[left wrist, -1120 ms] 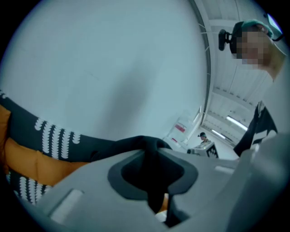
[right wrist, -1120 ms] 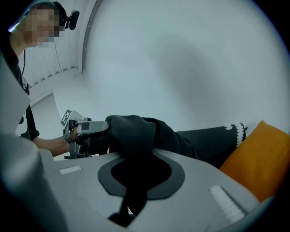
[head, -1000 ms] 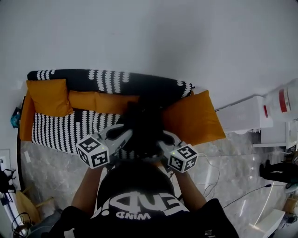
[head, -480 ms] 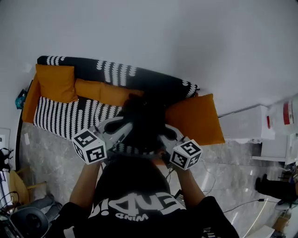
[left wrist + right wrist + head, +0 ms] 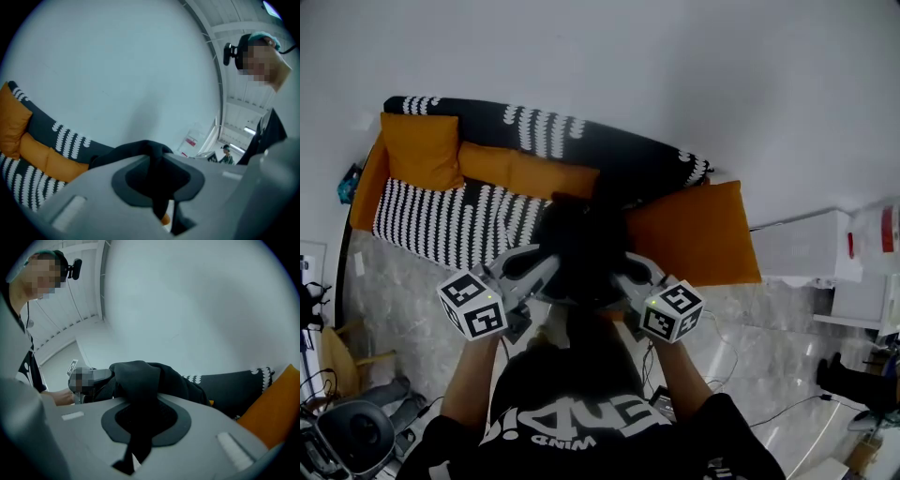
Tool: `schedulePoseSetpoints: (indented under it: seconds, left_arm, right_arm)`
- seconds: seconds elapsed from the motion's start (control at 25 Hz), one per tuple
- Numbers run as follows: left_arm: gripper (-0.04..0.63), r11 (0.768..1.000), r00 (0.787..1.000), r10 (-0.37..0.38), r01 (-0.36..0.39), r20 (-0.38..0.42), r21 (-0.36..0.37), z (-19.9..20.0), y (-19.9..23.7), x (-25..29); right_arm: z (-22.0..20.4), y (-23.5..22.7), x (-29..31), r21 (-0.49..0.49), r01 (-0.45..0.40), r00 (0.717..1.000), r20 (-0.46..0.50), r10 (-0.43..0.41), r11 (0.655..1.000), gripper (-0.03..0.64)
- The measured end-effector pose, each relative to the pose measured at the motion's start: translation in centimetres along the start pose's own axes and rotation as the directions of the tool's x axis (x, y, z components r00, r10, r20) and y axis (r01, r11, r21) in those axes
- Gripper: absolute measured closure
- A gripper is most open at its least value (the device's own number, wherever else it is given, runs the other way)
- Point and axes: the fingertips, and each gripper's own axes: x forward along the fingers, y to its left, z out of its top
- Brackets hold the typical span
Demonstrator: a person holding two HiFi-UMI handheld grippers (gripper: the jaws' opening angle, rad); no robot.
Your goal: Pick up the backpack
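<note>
- Black fabric backpack (image 5: 586,246): soft, floppy, prob. light; held just in front of sofa (image 5: 431,220).
- L gripper (image 5: 546,270) & R gripper (image 5: 625,274) each clamped on its top fabric; thick seams prob. safest.

Cannot trace backpack (image 5: 581,239) outline from the head view: dark mass between left gripper (image 5: 542,270) and right gripper (image 5: 628,275), swallowing both sets of tips and merging below with black shirt (image 5: 572,375). Ahead of left gripper, only a fold of fabric pinched in the gap; rest masked by gripper's own body, likewise lower sofa (image 5: 70,138), also cut by picture's edge. Beside right gripper, cushion (image 5: 272,413) clipped at rim. Far beyond left gripper, figure (image 5: 227,154) too small to tell.
</note>
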Motion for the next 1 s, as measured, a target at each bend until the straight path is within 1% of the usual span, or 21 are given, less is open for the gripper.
schedulePoseSetpoints:
  seconds: [0.2, 0.4, 0.6, 0.72, 0.84, 1.0]
  left_arm:
    - [0.537, 0.999, 1.000, -0.031, 0.031, -0.007, 0.012, -2.2, -2.1, -4.0]
    - [0.537, 0.996, 0.996, -0.084, 0.085, -0.015, 0.042, -4.7, -5.6, -9.9]
    - [0.537, 0.986, 0.988, -0.152, 0.153, -0.022, 0.070, -7.0, -9.1, -15.3]
    - [0.537, 0.981, 0.983, -0.180, 0.182, -0.026, 0.066, -8.3, -10.6, -17.8]
    - [0.535, 0.978, 0.979, -0.199, 0.201, -0.038, 0.060, -9.7, -12.6, -20.2]
    - [0.535, 0.978, 0.979, -0.198, 0.201, -0.038, 0.063, -11.4, -15.5, -22.4]
  right_arm:
    - [-2.7, 4.0, -0.9, -0.001, 0.019, 1.000, 0.015, -0.019, 1.000, 0.589]
    - [-6.0, 10.2, -2.6, 0.011, 0.058, 0.997, 0.053, -0.058, 0.998, 0.588]
    - [-9.3, 16.0, -4.3, 0.012, 0.119, 0.989, 0.090, -0.119, 0.993, 0.588]
    - [-11.1, 18.9, -5.4, 0.023, 0.149, 0.984, 0.099, -0.151, 0.989, 0.588]
    - [-13.0, 21.9, -6.8, 0.043, 0.168, 0.981, 0.096, -0.171, 0.985, 0.588]
    - [-14.7, 24.8, -9.1, 0.046, 0.163, 0.981, 0.100, -0.167, 0.986, 0.588]
